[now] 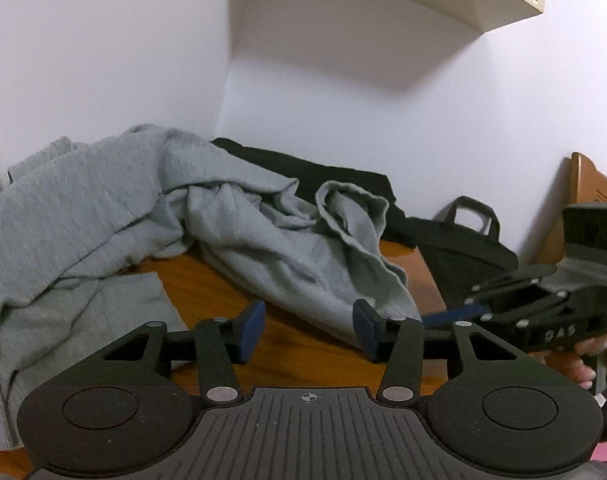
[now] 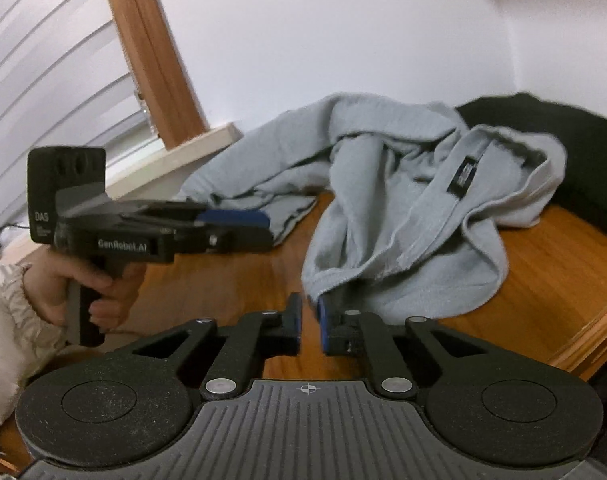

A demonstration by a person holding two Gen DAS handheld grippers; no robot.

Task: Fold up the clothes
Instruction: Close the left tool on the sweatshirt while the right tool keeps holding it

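A crumpled grey sweatshirt (image 1: pixel 263 236) (image 2: pixel 403 220) lies on the wooden table (image 1: pixel 223 292) (image 2: pixel 543 272), with a black neck label (image 2: pixel 463 176) facing up. My left gripper (image 1: pixel 309 332) (image 2: pixel 263 226) hovers low over the table with its blue pads well apart and only bare wood between them. The sweatshirt's lower edge lies just past its right finger (image 1: pixel 367 332). My right gripper (image 2: pixel 309 324) (image 1: pixel 443 317) has a narrow gap between its pads and sits right at the sweatshirt's near hem, with no cloth visibly pinched.
A black garment (image 1: pixel 323 172) (image 2: pixel 563 140) lies behind the sweatshirt against the wall. A dark bag (image 1: pixel 463 248) stands at the table's right. A shelf (image 1: pixel 383 0) hangs overhead. A window with blinds (image 2: pixel 43 60) and a wooden frame (image 2: pixel 151 52) is at the left.
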